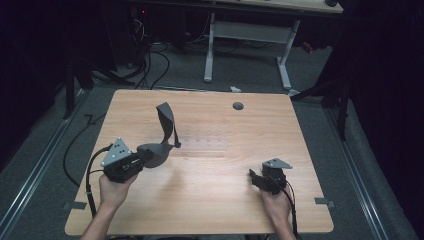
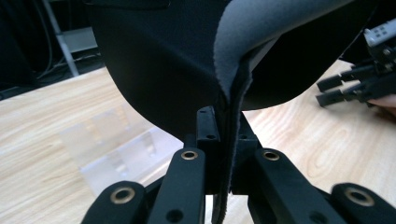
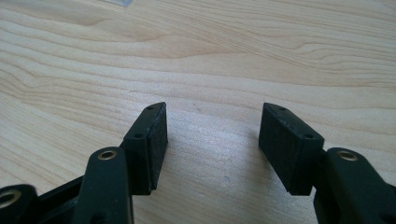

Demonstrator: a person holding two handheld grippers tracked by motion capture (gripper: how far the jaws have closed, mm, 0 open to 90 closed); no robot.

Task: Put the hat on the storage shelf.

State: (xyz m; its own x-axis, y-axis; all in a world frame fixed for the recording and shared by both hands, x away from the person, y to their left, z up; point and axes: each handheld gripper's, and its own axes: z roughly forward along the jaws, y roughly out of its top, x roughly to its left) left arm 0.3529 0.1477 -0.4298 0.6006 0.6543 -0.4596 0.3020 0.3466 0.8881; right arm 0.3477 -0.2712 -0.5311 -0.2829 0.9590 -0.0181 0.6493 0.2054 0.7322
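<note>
A dark grey piece of fabric point(image 1: 159, 145), soft and floppy, is hanging in the left gripper point(image 1: 141, 159), lifted over the left half of the wooden table point(image 1: 225, 200). One end of the fabric is bunching right at the jaw tips, and a long strip of it is curling upward and away from there, standing up over the table's middle. In the left gripper view the fabric point(image 2: 187, 60) is draping over the left gripper point(image 2: 224, 140), showing a dark face and a paler grey underside, and its folded edge is running down between the two black jaws, which are pressing together on it from both sides.

Just beyond the fabric, a clear plastic piece point(image 1: 204, 143) is lying flat on the table; it is also showing to the left of the jaws in the left gripper view point(image 2: 112, 149).

Well to the right of the fabric, near the table's front edge, the right gripper point(image 1: 255, 179) is sitting low over the bare wood. Its jaws are standing spread wide in the right gripper view point(image 3: 212, 140), with nothing between them but the table's grain.
</note>
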